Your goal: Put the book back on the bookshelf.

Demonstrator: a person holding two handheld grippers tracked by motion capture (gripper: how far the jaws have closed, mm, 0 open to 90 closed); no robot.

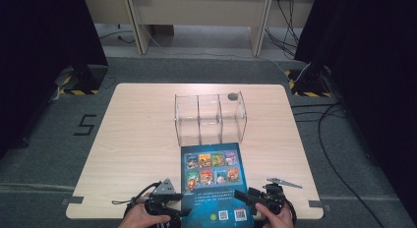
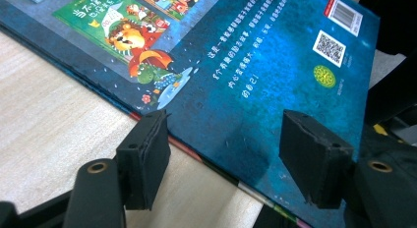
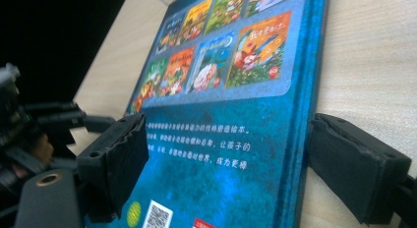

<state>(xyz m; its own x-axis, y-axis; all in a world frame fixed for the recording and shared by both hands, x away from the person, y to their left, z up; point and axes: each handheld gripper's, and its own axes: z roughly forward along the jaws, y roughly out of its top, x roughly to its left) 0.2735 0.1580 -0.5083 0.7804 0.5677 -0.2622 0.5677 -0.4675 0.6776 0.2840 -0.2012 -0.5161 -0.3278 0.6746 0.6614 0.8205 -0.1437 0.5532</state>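
Note:
A blue picture book [image 1: 214, 181] lies back cover up at the table's front edge, its near end slightly over the edge. My left gripper [image 1: 181, 212] is at the book's near left corner. In the left gripper view [image 2: 226, 120] one jaw stands on the table beside the book's [image 2: 246, 66] layered edge and the other over the cover, wide apart. My right gripper [image 1: 242, 195] is at the near right side. In the right gripper view [image 3: 228, 122] its jaws straddle the right edge of the book [image 3: 221, 90], one over the cover and one on the wood.
A clear three-compartment organizer [image 1: 210, 117] stands just beyond the book, with a small dark round object [image 1: 232, 96] at its back right corner. The wooden table [image 1: 137, 139] spreads bare to the left. Cables lie on the floor at the right.

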